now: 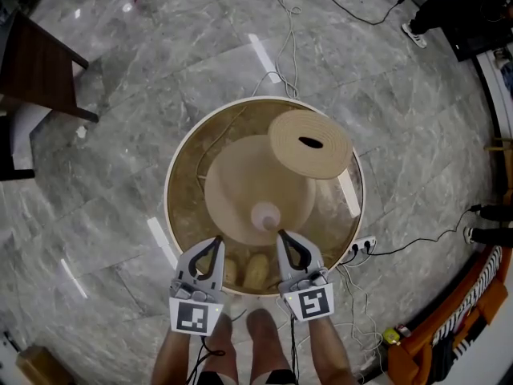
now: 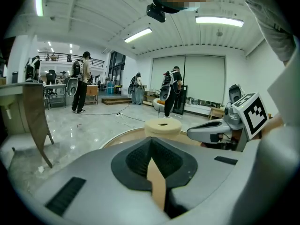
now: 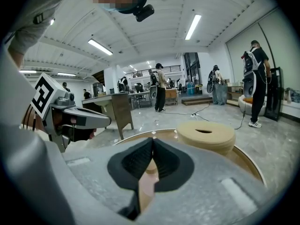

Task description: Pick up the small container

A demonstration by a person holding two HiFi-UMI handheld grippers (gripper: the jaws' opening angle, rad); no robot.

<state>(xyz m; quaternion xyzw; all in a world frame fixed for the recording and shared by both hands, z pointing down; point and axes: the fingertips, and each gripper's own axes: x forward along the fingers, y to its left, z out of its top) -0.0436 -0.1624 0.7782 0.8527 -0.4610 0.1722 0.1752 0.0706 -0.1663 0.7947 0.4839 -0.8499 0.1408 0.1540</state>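
Note:
A small pale translucent container (image 1: 265, 215) stands on the round glass table (image 1: 183, 215), near its front. My right gripper (image 1: 281, 233) is shut and empty, its tip just behind and to the right of the container. My left gripper (image 1: 217, 240) is shut too, with nothing held, and sits farther to the container's left. In the left gripper view the jaws (image 2: 151, 140) meet at the tip and the right gripper (image 2: 220, 128) shows at the right. The right gripper view has its closed jaws (image 3: 152, 140) at the centre and the left gripper (image 3: 79, 118) at the left.
A thick beige disc with a dark slot (image 1: 309, 143) lies on the far right of the table. Shoes (image 1: 256, 269) show through the glass. A dark wooden desk (image 1: 40, 62) stands at the left. Cables and a power strip (image 1: 365, 245) lie on the marble floor. People stand far off.

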